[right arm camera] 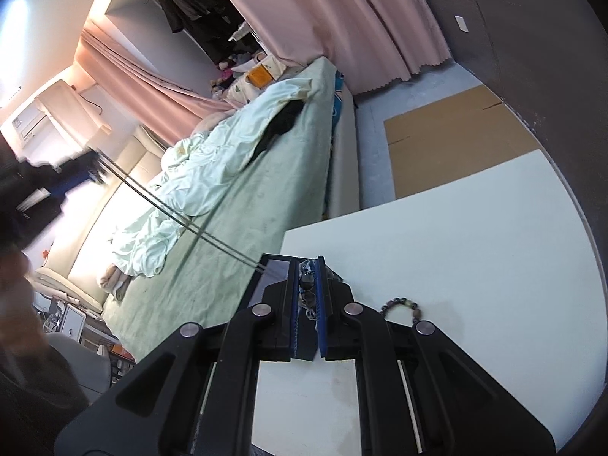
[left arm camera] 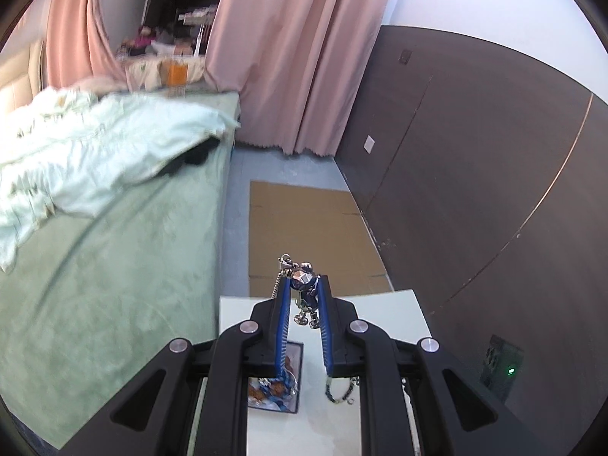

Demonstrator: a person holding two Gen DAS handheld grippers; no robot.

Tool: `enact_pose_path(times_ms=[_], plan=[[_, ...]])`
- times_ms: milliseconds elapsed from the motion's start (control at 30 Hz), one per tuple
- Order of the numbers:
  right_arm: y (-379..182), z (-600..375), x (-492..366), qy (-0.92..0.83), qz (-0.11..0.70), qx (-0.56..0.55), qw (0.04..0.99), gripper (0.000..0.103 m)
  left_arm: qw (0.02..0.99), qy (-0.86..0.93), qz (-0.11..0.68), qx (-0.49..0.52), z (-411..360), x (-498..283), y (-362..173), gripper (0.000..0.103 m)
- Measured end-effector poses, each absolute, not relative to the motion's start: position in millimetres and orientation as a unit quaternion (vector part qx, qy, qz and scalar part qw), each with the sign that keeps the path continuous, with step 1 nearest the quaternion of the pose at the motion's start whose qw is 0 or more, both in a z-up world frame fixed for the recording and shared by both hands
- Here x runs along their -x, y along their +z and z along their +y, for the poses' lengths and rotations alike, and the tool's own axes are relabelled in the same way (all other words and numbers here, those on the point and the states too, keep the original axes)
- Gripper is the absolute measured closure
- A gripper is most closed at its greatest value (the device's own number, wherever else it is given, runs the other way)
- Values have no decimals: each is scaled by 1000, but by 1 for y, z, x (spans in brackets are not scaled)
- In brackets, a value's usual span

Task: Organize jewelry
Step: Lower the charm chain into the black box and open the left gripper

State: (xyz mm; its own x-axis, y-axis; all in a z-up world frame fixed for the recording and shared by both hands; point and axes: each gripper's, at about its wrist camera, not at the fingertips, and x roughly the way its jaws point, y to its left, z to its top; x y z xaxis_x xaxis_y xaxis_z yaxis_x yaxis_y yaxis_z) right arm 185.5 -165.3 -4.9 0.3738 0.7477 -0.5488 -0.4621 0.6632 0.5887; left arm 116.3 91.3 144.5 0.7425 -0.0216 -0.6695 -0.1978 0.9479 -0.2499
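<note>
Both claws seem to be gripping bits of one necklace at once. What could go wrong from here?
The chain looks stretched taut from the right gripper toward the left gripper, which pinches the robot pendant; pulling further might snap it. If the pendant slips, it could drop onto the table or the floor.

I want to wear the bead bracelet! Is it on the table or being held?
On the table. The bracelet lies on the white table, beside the right gripper, whose fingers clamp a chain instead.
</note>
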Motion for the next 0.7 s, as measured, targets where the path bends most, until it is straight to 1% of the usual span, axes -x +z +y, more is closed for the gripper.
enact_pose_path(times_ms=[133, 333, 367, 400, 433, 467, 533, 633, 700], plan=[[1, -157, -179, 384, 401, -168, 814, 94, 911, 45, 367, 181, 96, -116, 105, 90], [-3, -147, -176, 391, 402, -172, 810, 94, 894, 27, 385, 229, 99, -117, 46, 89], [-4, -144, -175, 394, 403, -172, 808, 94, 893, 27, 382, 237, 101, -115, 37, 84], [-5, -142, -175, 396, 402, -173, 807, 94, 893, 24, 374, 250, 103, -112, 29, 72], [-5, -141, -174, 400, 401, -174, 806, 94, 892, 25, 368, 261, 105, -108, 23, 33], [-6, -138, -173, 405, 400, -177, 803, 94, 894, 34, 352, 276, 110, -100, 17, 12], [-7, -133, -171, 409, 401, -176, 800, 94, 899, 36, 334, 282, 115, -88, 8, 12], [-11, -124, -166, 414, 405, -170, 797, 94, 895, 49, 344, 280, 127, -85, -5, 13], [-14, -115, -163, 421, 408, -163, 794, 94, 888, 53, 337, 308, 143, -76, -9, 13]])
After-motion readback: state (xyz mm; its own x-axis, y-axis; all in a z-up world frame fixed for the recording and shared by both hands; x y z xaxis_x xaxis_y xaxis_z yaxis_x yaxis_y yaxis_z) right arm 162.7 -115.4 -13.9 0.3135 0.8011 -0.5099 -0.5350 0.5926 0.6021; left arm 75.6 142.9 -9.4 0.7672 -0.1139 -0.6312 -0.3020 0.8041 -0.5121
